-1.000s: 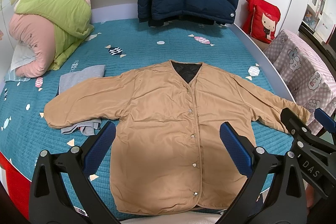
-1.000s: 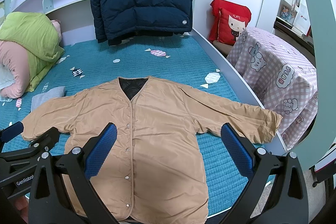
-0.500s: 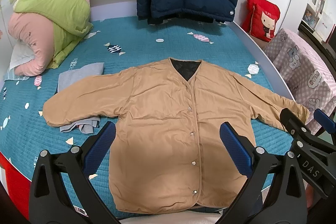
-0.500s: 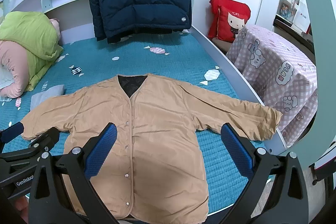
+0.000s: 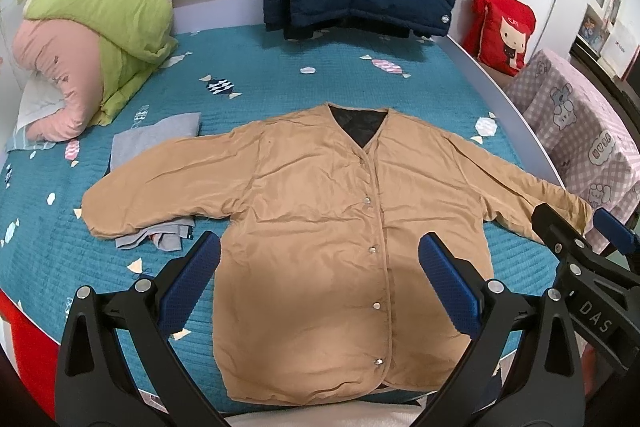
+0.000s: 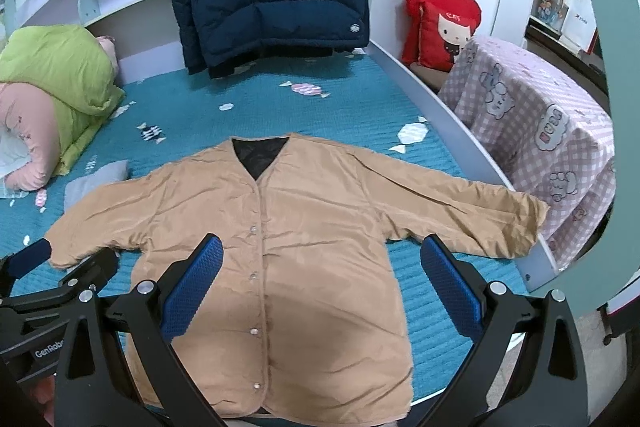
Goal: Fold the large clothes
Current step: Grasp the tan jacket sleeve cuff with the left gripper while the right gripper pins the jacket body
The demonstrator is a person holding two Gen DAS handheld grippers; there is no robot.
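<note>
Left wrist view: left gripper (image 5: 318,283) jaws spread, empty | right gripper (image 6: 322,285) likewise, neighbour's body reads "DAS" | tan snap-button jacket (image 5: 320,211) flat, unfolded on teal bed cover (image 5: 280,75) | red cushion (image 6: 444,27) reads "CAT"

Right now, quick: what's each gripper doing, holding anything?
Left gripper: open, empty, above the tan jacket.
Right gripper: open, empty, also above the jacket.
</note>
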